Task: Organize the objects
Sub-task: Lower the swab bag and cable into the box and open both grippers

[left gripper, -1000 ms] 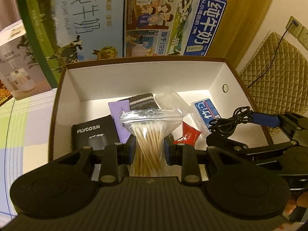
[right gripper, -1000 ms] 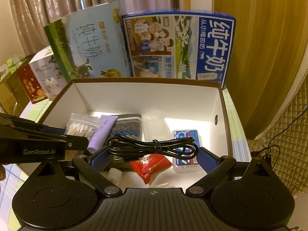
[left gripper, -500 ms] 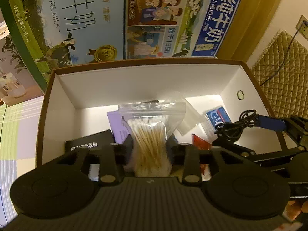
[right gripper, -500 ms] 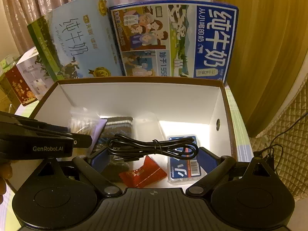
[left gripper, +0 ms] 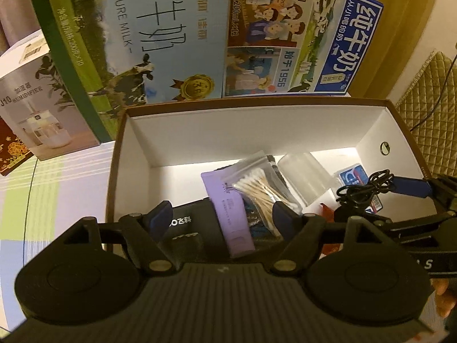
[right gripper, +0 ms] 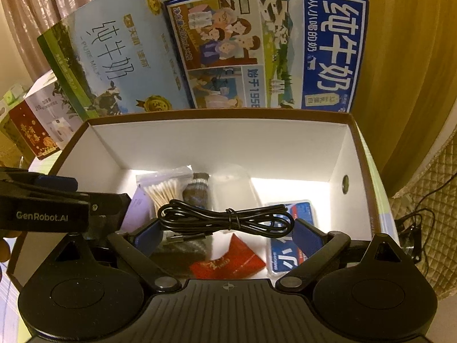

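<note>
Our right gripper (right gripper: 225, 230) pinches the light, floppy cable (right gripper: 225, 217) at its tied middle above the box (right gripper: 217, 145), while our left gripper (left gripper: 221, 217) gapes wide, the swab bag (left gripper: 257, 183) resting inside.

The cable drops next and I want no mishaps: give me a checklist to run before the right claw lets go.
1. Black cable held by the right claw: ok.
2. Right claw above the open box: ok.
3. Left claw open and empty, swab bag lying in the box: ok.
4. Bare floor below the cable: not ok; red packet and blue pack lie there.
5. Left claw clear of the drop path: cannot tell.
</note>
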`<control>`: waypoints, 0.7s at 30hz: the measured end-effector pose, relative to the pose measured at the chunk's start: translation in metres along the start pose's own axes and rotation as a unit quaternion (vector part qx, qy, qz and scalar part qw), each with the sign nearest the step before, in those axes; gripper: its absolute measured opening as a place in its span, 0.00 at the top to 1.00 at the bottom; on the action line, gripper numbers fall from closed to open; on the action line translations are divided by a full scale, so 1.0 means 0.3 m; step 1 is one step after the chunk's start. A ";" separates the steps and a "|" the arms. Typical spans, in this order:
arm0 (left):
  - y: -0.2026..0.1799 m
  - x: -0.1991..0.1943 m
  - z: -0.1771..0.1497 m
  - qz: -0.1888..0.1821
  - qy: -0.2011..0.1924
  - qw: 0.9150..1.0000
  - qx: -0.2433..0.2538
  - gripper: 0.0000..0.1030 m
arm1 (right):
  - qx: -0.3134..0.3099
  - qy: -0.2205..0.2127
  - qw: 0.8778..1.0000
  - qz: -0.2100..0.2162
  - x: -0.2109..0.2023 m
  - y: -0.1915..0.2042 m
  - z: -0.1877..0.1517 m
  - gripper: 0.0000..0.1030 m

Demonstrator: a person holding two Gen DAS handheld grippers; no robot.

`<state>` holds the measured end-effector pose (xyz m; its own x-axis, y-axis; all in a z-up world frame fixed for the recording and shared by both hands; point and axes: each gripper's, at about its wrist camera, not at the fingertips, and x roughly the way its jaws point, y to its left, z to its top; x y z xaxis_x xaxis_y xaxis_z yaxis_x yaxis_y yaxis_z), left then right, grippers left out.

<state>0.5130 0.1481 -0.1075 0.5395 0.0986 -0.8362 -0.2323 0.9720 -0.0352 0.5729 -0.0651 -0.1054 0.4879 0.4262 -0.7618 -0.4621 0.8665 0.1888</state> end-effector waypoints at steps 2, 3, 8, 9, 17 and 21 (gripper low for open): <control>0.001 -0.008 -0.003 0.003 -0.002 1.000 0.001 0.26 | 0.004 -0.004 1.000 0.002 0.004 0.003 -0.001 0.09; 0.001 -0.013 -0.005 0.005 -0.003 1.000 0.002 0.25 | 0.006 -0.009 1.000 0.002 0.003 0.005 -0.002 0.08; 0.010 -0.041 -0.012 0.004 -0.004 1.000 -0.003 0.21 | 0.013 -0.029 0.999 -0.001 -0.027 0.003 0.001 0.02; 0.012 -0.048 -0.014 0.003 -0.005 1.000 -0.005 0.20 | 0.016 -0.030 0.999 -0.001 -0.038 0.001 0.002 0.02; 0.010 -0.157 -0.060 -0.004 -0.029 1.000 0.002 0.12 | 0.048 -0.038 0.998 -0.001 -0.163 -0.008 -0.048 0.02; 0.006 -0.219 -0.102 -0.008 -0.037 0.999 0.005 0.09 | 0.046 -0.041 0.998 -0.001 -0.234 0.004 -0.089 0.02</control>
<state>0.4523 0.1369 -0.0693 0.6013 0.0980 -0.7930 -0.2158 0.9755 -0.0430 0.5184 -0.1010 -0.0684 0.5500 0.4412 -0.7091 -0.3923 0.8860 0.2471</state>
